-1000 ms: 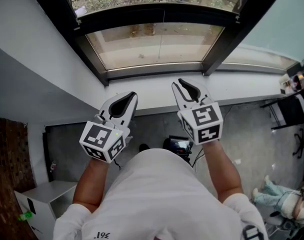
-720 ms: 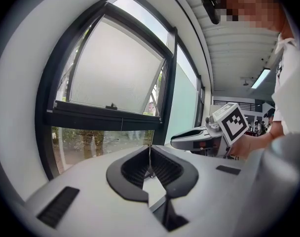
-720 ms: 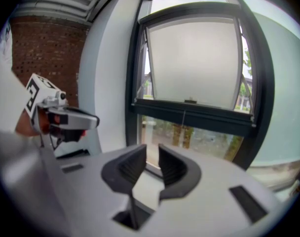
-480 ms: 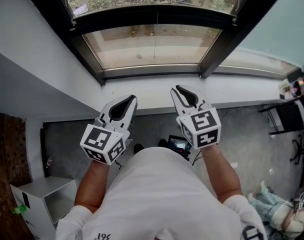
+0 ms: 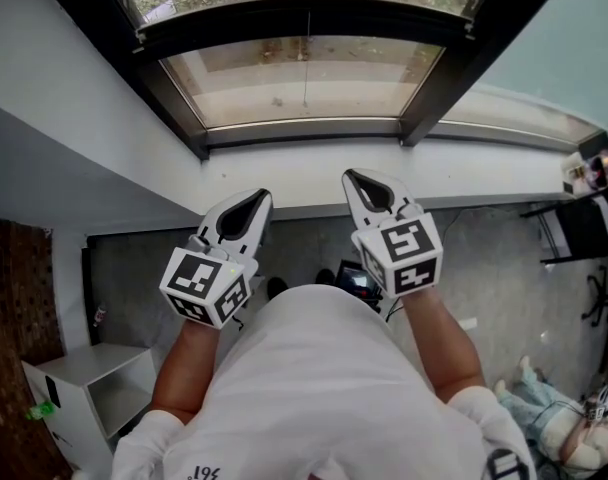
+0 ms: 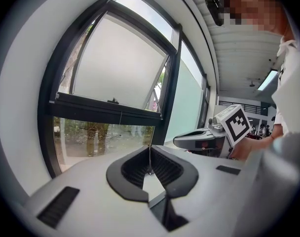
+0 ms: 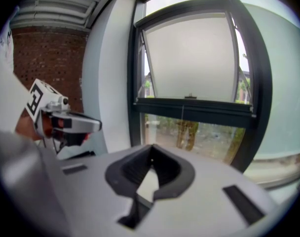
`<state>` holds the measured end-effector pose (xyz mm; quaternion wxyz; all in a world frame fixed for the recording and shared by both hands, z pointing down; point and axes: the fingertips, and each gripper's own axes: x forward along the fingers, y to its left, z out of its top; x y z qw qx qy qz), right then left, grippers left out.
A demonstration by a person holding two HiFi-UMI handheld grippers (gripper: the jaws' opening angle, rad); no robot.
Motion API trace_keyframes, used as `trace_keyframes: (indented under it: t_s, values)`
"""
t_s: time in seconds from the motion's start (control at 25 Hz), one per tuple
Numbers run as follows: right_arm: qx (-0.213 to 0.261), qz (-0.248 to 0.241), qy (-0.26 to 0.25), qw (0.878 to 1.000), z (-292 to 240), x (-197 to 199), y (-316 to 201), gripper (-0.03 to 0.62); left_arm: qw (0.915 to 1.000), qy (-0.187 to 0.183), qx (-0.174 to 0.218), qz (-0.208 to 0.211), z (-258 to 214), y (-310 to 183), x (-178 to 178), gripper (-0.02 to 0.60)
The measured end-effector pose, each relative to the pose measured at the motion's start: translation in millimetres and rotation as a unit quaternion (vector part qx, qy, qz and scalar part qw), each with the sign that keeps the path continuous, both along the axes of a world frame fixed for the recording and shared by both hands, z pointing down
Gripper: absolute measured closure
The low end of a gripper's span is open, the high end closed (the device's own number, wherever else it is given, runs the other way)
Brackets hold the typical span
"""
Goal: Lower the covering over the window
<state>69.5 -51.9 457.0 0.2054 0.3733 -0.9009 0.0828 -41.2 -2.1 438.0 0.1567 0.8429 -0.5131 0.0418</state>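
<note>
Left gripper and right gripper side by side before white sill. Right jaws just closed, empty. Pull cord hangs well apart.

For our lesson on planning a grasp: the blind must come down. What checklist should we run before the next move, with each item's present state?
1. Pull cord hangs free and in sight: ok.
2. Blind fully down: not ok; lower pane uncovered.
3. Left gripper open to grasp: not ok; fingers shut, empty.
4. Right gripper open to grasp: not ok; fingers have just been closing, nothing between them.
5. A gripper at the cord: not ok; both short of it, by the sill.
</note>
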Motion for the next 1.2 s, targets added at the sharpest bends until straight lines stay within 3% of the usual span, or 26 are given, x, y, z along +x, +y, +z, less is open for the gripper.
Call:
trace_keyframes:
  t_s: [1.2]
  values:
    - [0.011, -0.004, 0.016, 1.0, 0, 1, -12, 0.572, 0.9997, -0.007, 0.0, 0.021, 3, -13, 12, 0.554]
